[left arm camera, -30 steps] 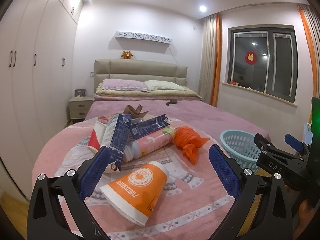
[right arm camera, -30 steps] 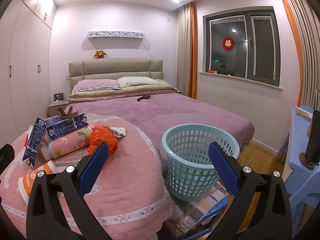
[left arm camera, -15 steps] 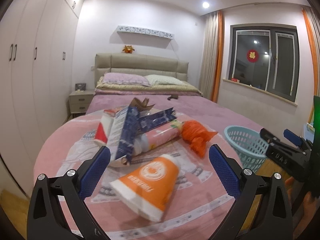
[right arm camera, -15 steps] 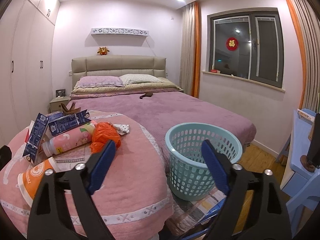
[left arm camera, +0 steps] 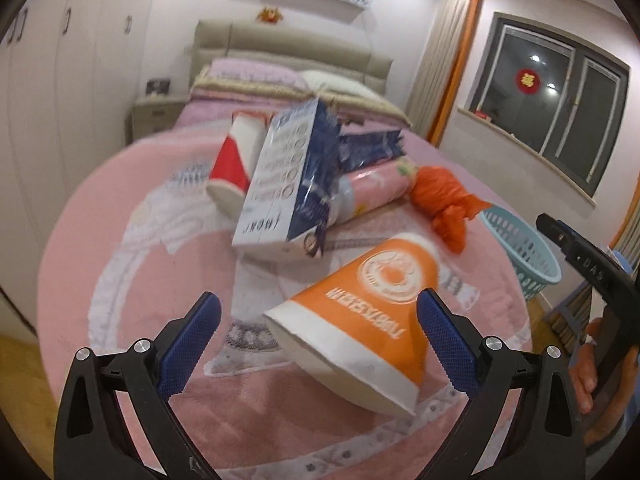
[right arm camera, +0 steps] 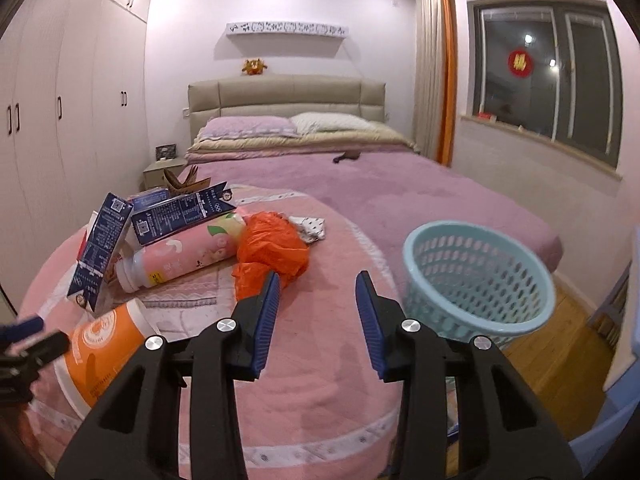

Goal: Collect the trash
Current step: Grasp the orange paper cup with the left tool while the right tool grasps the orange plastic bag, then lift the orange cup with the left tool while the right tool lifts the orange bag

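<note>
1. The left gripper [left arm camera: 318, 322] hangs with its jaws spread wide, low over a pink quilt [left arm camera: 120, 280]; the orange paper cup [left arm camera: 372, 312] lies on its side between the blue pads, its rim toward the camera. Whether the right pad touches the cup is unclear through the blur.
2. The right gripper [right arm camera: 318, 306] holds nothing, its jaws partly parted over the quilt, just near of the crumpled orange plastic bag [right arm camera: 272, 256].
3. Farther left lies a pile: a blue-and-white carton [left arm camera: 286, 188], a pink bottle [right arm camera: 180, 258] on its side, and a red-and-white cup [left arm camera: 234, 160].
4. A light blue basket [right arm camera: 476, 280] stands right of the quilt, beside the bed.
</note>
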Motion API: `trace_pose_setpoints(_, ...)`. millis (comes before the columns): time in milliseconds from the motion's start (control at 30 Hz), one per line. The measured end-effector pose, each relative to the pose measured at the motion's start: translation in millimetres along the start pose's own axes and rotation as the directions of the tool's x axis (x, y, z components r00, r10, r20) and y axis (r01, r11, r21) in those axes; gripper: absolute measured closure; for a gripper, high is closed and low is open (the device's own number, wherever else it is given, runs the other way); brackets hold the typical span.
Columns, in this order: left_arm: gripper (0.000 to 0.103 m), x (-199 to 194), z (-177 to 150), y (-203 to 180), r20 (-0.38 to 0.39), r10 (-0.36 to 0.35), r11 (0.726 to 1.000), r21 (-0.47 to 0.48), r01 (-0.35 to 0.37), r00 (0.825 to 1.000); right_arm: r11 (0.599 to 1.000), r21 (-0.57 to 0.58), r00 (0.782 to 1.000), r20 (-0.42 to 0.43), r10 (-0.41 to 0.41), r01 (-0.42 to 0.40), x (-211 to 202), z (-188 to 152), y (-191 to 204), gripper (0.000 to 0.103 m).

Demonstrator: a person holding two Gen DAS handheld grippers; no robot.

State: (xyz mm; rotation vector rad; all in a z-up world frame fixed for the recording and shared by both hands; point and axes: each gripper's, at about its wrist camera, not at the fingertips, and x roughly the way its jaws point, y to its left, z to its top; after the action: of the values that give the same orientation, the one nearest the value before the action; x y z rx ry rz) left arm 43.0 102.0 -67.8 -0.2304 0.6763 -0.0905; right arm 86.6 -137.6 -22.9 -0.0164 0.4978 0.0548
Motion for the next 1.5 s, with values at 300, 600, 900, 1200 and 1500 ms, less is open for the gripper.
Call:
trace_pose_setpoints(300,0.015,26,-2,-5,-0.094,-0.103,0.994,-0.033,0.101,0.990,0.999,-0.002,0.998,-0.049,0.037,-0.037,28,6,2,0.042)
trace_pose_setpoints(600,0.023,23,-4,-23,-0.085,-0.112,0.994,-0.004,0.113,0.990,0.990,0.037,0.985,-0.101,0.137,-0.134,60,19,-2,0.025)
trace_pose_setpoints(900,0.037,23,-2,-43,-0.067,-0.192,0.978,0.068,0.196,0.979,0.978,0.095,0.949,-0.240,0.202,-0.184,130,28,3,0.023)
trace_pose_setpoints(1200,0.015,35,-1,-47,-0.084,-0.104,0.991,0.070,0.110,0.991,0.962,0.137,0.899,-0.345,0.270,-0.236,164,25,7,0.066)
trace_pose_setpoints(1500,0.013,27,4,-50,-0.047,-0.054,0.994,0.087,0.058,0.997,0.960,0.115,0.915,-0.291,0.279,-0.256,142,25,7,0.068)
